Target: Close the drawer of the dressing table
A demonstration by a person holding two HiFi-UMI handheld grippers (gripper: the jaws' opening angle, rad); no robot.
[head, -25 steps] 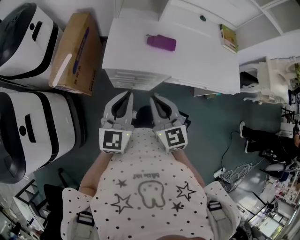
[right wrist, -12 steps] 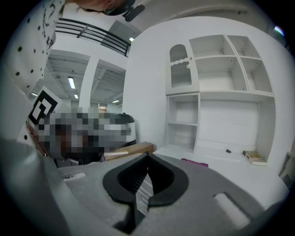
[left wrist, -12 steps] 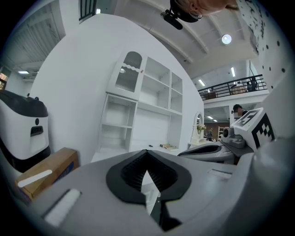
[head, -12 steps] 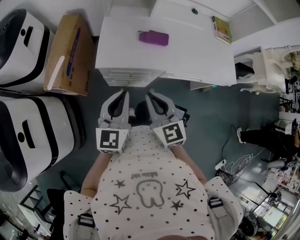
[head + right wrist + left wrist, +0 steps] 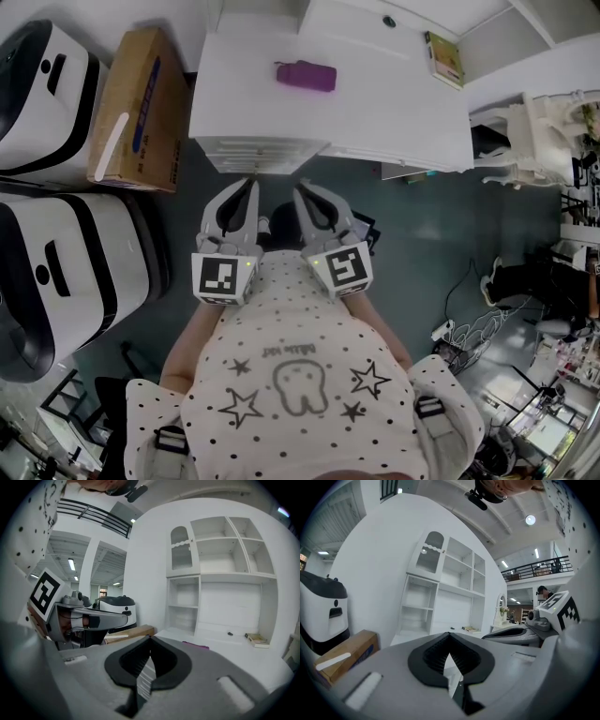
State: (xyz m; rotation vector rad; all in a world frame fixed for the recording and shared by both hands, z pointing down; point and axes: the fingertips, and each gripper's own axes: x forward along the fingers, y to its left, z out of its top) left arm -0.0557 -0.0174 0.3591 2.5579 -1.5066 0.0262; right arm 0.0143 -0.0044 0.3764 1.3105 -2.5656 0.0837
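The white dressing table (image 5: 375,103) stands ahead of me, and its drawer unit (image 5: 259,155) faces me at the left end. The drawer fronts show only as thin stacked edges, so I cannot tell how far any one sticks out. A purple case (image 5: 305,75) lies on the tabletop. My left gripper (image 5: 251,187) and right gripper (image 5: 301,193) are side by side, low against my body, just short of the drawer fronts. Both are shut on nothing. In the left gripper view the left gripper (image 5: 450,637) has its jaws meeting at the tip, and so does the right gripper (image 5: 150,639) in its own view.
A cardboard box (image 5: 139,105) lies left of the table, beside two white-and-black machines (image 5: 52,84) (image 5: 66,272). A book (image 5: 442,58) rests on the table's far right. White ornate furniture (image 5: 539,141) and floor cables (image 5: 469,333) are at the right. White shelves (image 5: 225,592) rise behind the table.
The head view shifted a little a second ago, then held still. Both grippers kept their places and stayed shut. A person at the right edge has moved.
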